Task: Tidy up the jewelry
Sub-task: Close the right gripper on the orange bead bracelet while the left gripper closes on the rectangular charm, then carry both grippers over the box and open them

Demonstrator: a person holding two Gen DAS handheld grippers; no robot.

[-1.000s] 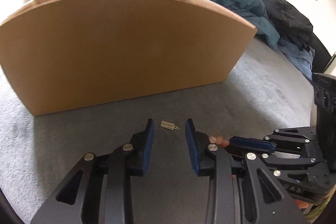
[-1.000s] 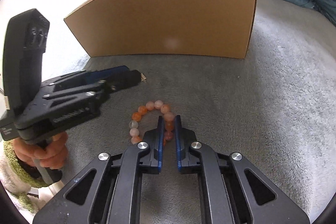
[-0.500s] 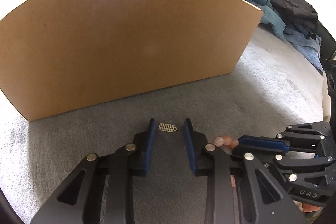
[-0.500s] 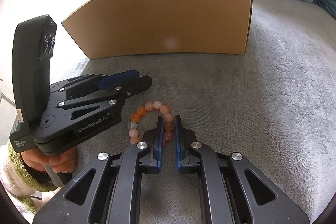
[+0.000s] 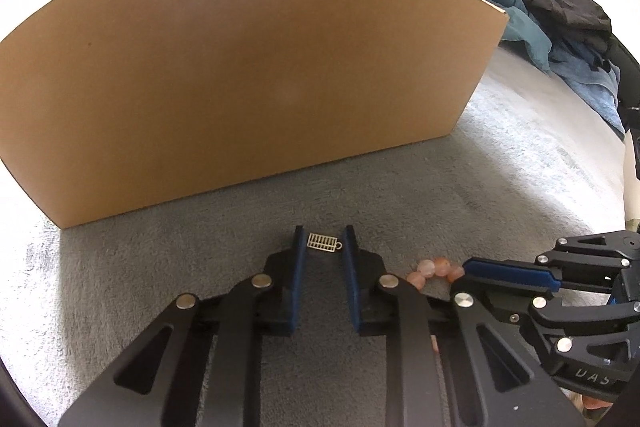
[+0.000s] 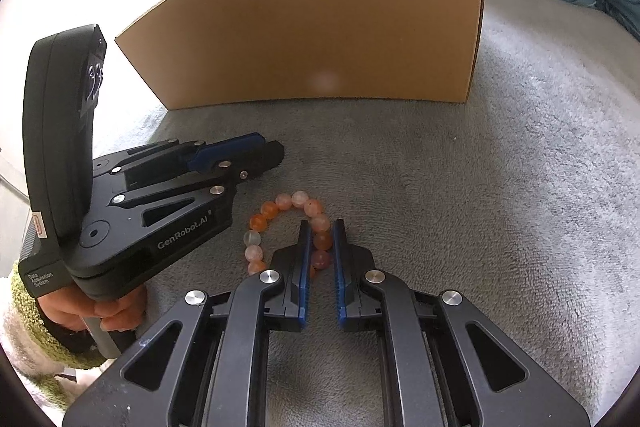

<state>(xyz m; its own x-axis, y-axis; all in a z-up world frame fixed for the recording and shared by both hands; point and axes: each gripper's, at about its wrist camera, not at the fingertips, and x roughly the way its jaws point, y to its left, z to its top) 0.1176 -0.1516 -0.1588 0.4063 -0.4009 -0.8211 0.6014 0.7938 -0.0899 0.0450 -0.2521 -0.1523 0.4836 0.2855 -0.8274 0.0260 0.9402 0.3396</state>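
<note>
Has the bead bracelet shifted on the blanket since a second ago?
No. In the right wrist view the bead bracelet lies at the same spot relative to the cardboard box, right tool clamped on it.

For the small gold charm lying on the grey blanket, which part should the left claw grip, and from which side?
Grip the gold charm across its short ends, coming down from above. It lies flat on the grey blanket, long axis spanning the gap of the left claw, whose jaws have just been closing around it. Its thinness probably leaves only the ends to pinch.
</note>
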